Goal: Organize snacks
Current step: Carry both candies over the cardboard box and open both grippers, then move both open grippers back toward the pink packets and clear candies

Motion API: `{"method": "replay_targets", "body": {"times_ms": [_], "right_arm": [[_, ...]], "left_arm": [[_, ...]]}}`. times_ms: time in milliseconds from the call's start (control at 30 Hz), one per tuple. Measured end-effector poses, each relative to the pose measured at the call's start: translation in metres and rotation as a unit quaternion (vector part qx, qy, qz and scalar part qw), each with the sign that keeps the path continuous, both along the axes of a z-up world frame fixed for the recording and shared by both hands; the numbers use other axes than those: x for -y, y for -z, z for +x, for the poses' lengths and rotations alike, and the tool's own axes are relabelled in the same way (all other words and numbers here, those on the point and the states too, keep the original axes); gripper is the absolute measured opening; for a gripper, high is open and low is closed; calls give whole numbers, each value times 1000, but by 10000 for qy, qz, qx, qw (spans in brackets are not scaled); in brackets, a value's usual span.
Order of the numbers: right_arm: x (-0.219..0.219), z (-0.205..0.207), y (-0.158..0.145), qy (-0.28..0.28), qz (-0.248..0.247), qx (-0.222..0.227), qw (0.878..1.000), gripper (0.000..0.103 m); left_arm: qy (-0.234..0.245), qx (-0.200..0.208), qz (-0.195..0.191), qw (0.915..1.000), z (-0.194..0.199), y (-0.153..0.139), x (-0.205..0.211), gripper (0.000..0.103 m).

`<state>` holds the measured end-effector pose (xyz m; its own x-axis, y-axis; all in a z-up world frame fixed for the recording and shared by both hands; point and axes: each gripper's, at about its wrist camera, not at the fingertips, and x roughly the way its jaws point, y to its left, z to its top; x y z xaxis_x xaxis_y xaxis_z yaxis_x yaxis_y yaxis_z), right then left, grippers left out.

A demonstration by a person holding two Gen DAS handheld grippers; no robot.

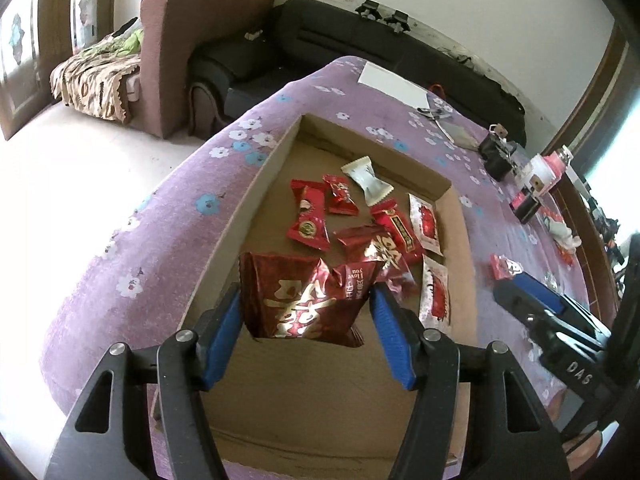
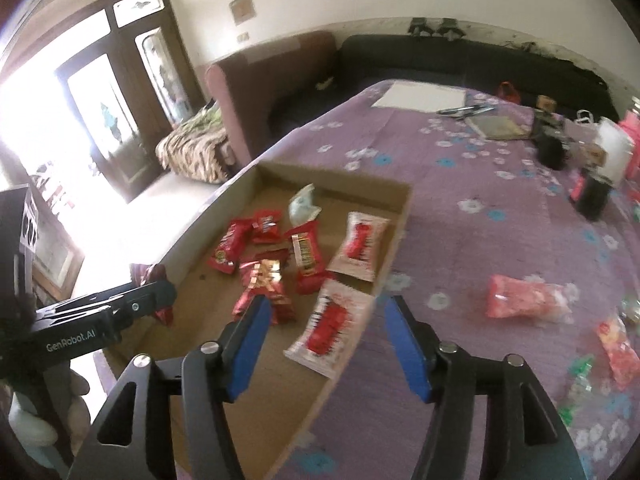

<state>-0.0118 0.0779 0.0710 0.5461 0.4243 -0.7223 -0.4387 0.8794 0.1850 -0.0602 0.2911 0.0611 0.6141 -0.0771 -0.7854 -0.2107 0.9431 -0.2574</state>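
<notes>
My left gripper (image 1: 306, 300) is shut on a dark red foil snack bag (image 1: 298, 296) with gold characters and holds it above the near part of an open cardboard tray (image 1: 276, 156). The tray holds several red snack packets (image 1: 310, 216) and one white packet (image 1: 368, 180). My right gripper (image 2: 324, 316) is open and empty over the tray's right wall (image 2: 390, 256), above a white-and-red packet (image 2: 330, 324). A pink snack packet (image 2: 524, 296) lies on the purple cloth to the right of the tray. The left gripper also shows in the right wrist view (image 2: 156, 292), still holding the red bag.
The tray sits on a table with a purple flowered cloth (image 1: 160, 240). At the far side lie white paper (image 1: 394, 84), scissors (image 1: 438, 118), black and pink items (image 1: 528, 180). More packets (image 2: 618, 350) lie at the right. A sofa (image 1: 360, 36) stands behind.
</notes>
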Motion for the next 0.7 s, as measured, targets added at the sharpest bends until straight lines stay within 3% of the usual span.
{"method": "replay_targets", "body": {"times_ms": [133,233,367,500,600,700], "right_arm": [[32,-4,2,262,87,-62,9996,62],[55,-8,5,415,167,-123,9989,62],[84,-17,4,584,276,-118,9978,62],[111,-22,4,792,347,-86,9962,62],[126,-22,7,937,441,-140,9945,62],[137,-22,9,1037,499,-155,9932,62]], "left_arm": [[-12,118,-231,9997,7,1,-5,63],[-42,275,-909,9955,14,4,-21,63],[-196,349,-1325,9904,14,5,-32,66],[-267,643,-1498,9863,8,-3,-37,78],[-278,680,-1467,9865,6,-9,-36,78],[-158,668,-1182,9906,3,-16,-23,78]]}}
